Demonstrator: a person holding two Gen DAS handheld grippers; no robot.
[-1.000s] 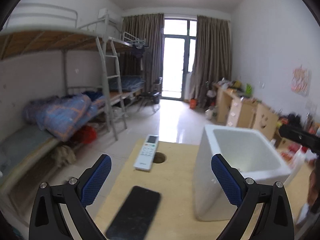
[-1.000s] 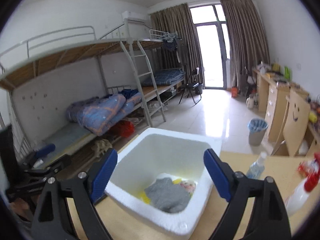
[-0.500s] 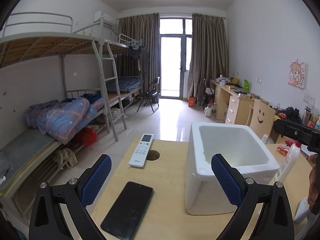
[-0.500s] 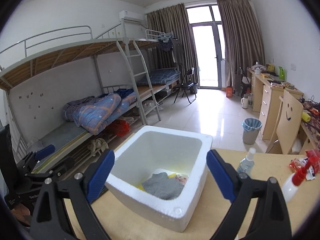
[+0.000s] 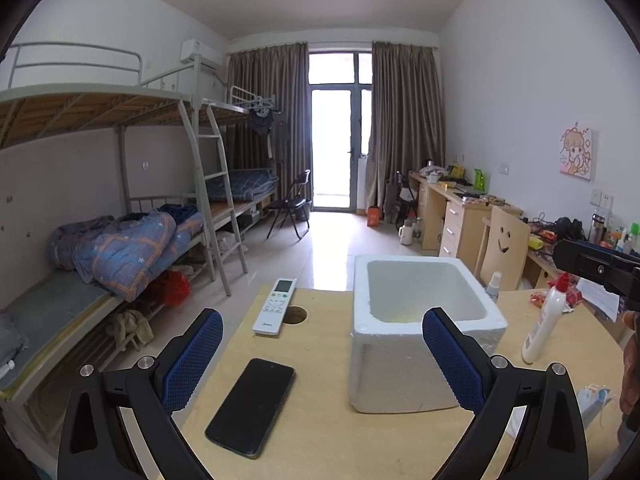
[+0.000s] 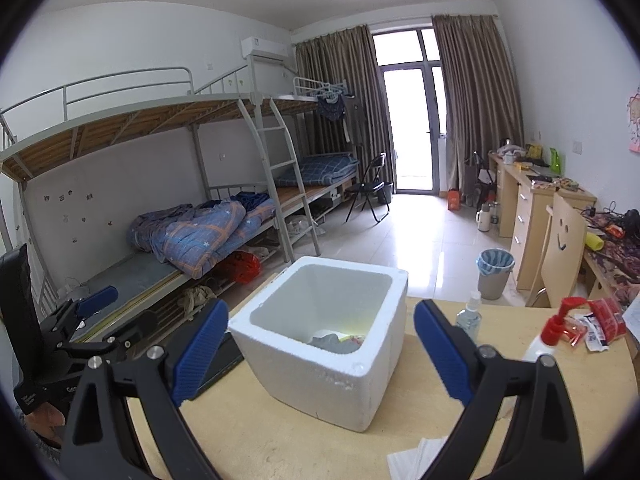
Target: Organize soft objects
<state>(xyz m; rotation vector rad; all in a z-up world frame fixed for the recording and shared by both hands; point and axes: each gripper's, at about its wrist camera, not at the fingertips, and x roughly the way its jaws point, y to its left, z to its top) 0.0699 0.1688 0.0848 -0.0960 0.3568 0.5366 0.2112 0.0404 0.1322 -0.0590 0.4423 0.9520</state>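
Wooden table (image 5: 320,440) | square foam box (image 6: 320,344): grey cloth (image 6: 334,344) | both grippers' jaws open, empty

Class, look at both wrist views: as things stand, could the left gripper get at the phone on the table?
Probably yes. The left gripper is open and empty, and the phone lies flat on the table just ahead of it, with nothing on top. The foam box stands off to the right, clear of the path.

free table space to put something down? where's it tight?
Bare wood between the phone and the foam box, and in front of the box toward the right gripper. Crowded right of the box: spray bottle, lotion bottle, red wrappers.
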